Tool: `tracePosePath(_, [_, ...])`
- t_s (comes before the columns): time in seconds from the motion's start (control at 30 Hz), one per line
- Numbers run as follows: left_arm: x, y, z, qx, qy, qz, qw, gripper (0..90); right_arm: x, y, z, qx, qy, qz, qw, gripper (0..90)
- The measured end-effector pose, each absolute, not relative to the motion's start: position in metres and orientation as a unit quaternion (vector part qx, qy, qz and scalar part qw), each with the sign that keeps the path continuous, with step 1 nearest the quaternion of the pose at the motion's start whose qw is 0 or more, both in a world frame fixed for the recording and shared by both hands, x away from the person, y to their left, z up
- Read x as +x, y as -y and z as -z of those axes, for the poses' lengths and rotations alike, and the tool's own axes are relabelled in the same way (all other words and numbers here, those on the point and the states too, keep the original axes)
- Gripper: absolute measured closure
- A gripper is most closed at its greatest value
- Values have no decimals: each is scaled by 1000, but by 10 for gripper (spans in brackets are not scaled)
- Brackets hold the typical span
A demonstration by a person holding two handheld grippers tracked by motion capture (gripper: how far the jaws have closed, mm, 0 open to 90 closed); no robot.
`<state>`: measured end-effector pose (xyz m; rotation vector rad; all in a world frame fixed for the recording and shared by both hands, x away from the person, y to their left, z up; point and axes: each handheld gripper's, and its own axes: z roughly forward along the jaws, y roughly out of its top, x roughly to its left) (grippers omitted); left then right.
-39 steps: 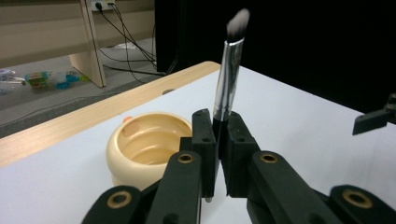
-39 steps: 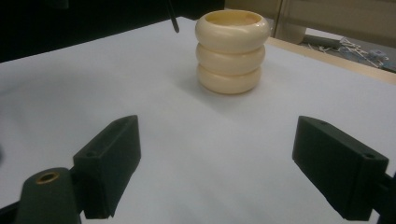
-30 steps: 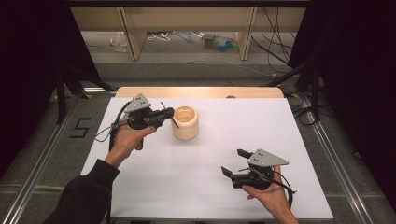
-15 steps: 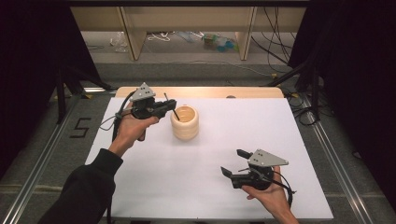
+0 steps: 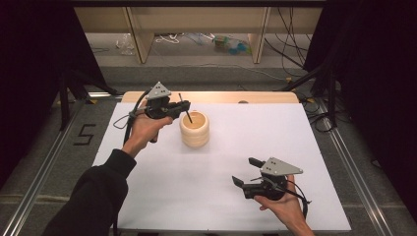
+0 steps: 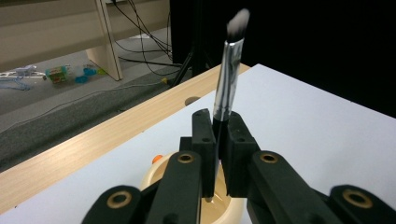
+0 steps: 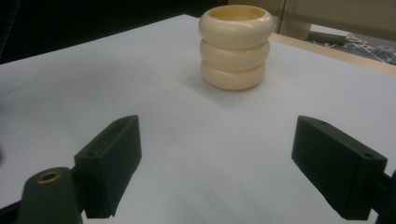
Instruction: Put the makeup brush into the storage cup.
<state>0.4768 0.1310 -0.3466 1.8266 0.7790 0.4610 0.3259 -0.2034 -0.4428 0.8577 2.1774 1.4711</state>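
Note:
A cream ribbed cup stands on the white table sheet, left of centre; it shows as three stacked rings in the right gripper view. My left gripper is held just above the cup's left rim, shut on a makeup brush with a silver ferrule and pale bristles pointing up. The brush's thin dark handle slants down over the cup's mouth. My right gripper rests low near the front right of the sheet, jaws wide apart with nothing between them, facing the cup.
The white sheet covers a wooden table whose far edge stays bare. Beyond it lie a grey floor, cables and wooden shelf legs. An orange bit sits at the cup's rim in the left gripper view.
My left gripper has carried the brush up and rightward, from beside the cup to over its left rim. The right gripper has stayed in place.

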Motion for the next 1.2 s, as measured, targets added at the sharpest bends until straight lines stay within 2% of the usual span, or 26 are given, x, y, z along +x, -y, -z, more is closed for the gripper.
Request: tracePosePath(1.2, [514,-104,383,788,-356,-170,472,848,326,202,443,299,-775,-526,182,168])
